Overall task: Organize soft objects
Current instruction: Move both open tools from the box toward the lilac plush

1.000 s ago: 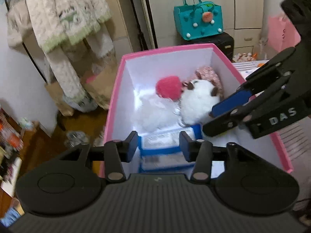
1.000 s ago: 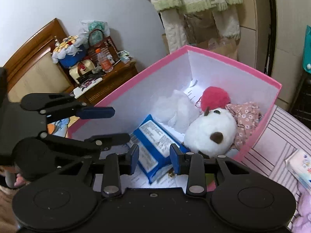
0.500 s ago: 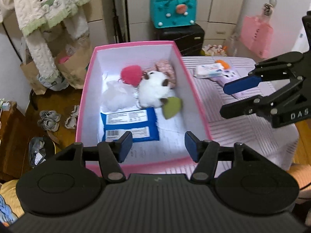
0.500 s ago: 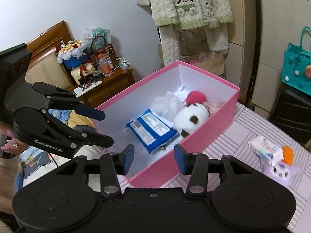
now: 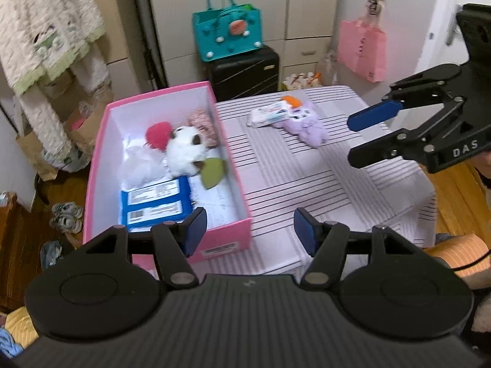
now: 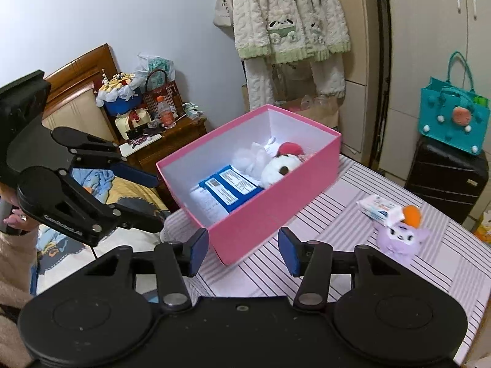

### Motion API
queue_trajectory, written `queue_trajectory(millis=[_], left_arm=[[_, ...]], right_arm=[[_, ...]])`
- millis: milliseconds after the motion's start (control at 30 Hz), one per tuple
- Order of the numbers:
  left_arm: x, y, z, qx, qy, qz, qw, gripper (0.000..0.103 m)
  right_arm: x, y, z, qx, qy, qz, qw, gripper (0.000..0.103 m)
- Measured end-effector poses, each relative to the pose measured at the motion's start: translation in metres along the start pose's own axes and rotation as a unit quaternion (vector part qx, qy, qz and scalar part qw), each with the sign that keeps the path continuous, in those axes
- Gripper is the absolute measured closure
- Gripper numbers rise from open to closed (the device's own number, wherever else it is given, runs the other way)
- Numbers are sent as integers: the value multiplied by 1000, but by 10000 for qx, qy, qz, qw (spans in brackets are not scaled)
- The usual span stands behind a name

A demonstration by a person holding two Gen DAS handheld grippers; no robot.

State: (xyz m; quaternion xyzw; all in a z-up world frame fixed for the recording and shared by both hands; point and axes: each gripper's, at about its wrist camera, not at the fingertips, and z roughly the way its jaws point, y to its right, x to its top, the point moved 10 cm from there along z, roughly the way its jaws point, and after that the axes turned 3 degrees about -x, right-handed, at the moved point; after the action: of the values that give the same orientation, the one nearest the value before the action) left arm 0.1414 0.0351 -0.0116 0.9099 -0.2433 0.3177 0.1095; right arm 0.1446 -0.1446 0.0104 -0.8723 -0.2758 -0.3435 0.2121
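Both grippers held above a striped table (image 5: 307, 184), fingers spread wide and empty. Left gripper (image 5: 250, 230) hovering over the near corner of a pink box (image 5: 227, 245); right gripper (image 6: 242, 250) likewise above the box's near corner in its own view, and seen from the left wrist off to the right above the table (image 5: 356, 138). "DAS" readable in white on the right gripper's arm in the left view. Lettering on the left gripper's body (image 6: 61, 225) in the right view, too small and blurred to read.

Inside the box: blue wipes pack (image 5: 155, 202) with white printed labels and a barcode, text illegible; white fluffy ball (image 5: 141, 168); red pompom (image 5: 156, 133); white plush (image 5: 185, 151) with brown patches; green leaf-shaped piece (image 5: 213, 170) touching the plush; floral pink fabric (image 5: 201, 121) at the far wall. White sticker on the box's near outer wall, print unreadable.

Out on the table, well apart from the box: white tissue pack (image 5: 270, 115) with blue and red print, touching a purple plush (image 5: 307, 125) with an orange tuft (image 5: 291, 101).

Beyond the table: teal tote (image 5: 228, 35) on a black suitcase (image 5: 245, 73), pink bag (image 5: 362, 50) hanging with small illegible print.
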Motion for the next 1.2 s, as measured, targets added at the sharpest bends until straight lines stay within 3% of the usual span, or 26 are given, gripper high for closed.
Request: queue_trajectory(millis=[300, 533, 600, 967, 1200], left_arm=[[10, 45, 2, -340, 165, 375, 9986, 41], [20, 68, 27, -692, 98, 341, 9970, 41], [25, 72, 37, -757, 86, 335, 9965, 41], [58, 91, 97, -910, 344, 90, 9952, 41], [74, 94, 137, -720, 462, -214, 9961, 41]], right_arm=[[-25, 24, -15, -160, 12, 18, 9999, 46], [-41, 56, -16, -290, 37, 50, 9996, 45], [-45, 68, -14, -419, 77, -3, 9991, 40], [-57, 121, 17, -842, 420, -236, 9953, 36], [-66, 147, 54, -774, 197, -404, 9960, 36]])
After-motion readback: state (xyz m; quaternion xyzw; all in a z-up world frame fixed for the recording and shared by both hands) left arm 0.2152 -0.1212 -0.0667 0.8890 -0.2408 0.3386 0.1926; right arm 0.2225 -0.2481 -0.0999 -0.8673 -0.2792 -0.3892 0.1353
